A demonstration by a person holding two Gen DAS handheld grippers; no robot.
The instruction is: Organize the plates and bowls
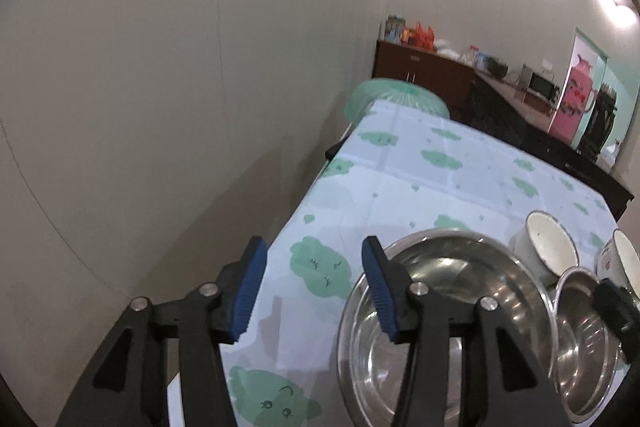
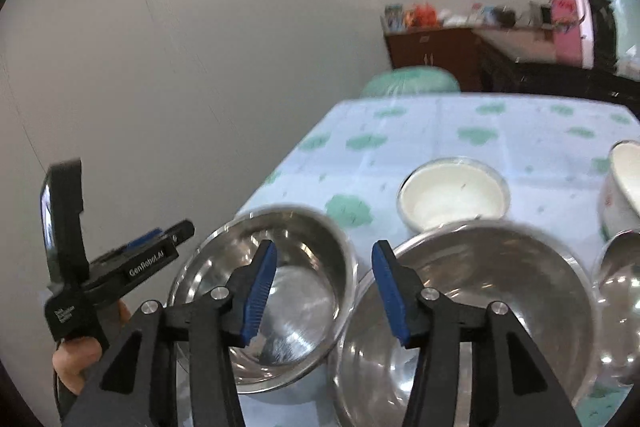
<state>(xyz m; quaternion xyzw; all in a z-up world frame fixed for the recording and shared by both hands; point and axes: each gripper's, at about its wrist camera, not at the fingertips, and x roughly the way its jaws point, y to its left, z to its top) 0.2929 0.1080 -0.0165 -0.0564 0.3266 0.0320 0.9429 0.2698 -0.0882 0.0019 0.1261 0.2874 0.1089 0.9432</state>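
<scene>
With both pairs of fingers standing part open and nothing between them, the work looks to be between grasps: no bowl is held, and the sorting seems barely begun. The left gripper point(image 1: 314, 291) hangs over the near left corner of the table point(image 1: 420, 179), its right finger just above the rim of a steel bowl point(image 1: 448, 311). The right gripper point(image 2: 324, 293) hovers above the gap between two steel bowls, the smaller one point(image 2: 288, 291) on the left and the wider one point(image 2: 472, 307) on the right, which sit very close, perhaps rim to rim.

Counting from the right wrist view, there are three steel bowls, the third point(image 2: 622, 301) cut off at the right edge, and two white bowls: one point(image 2: 454, 199) just behind the wide steel bowl, another point(image 2: 624, 183) at the far right with a red mark on its side. No plates show in either view.

The next move probably calls for closing the fingers over a rim, likely the smaller steel bowl's, and nesting it into the wider one. Thin, slick metal rims may slip, so a square bite matters.
</scene>
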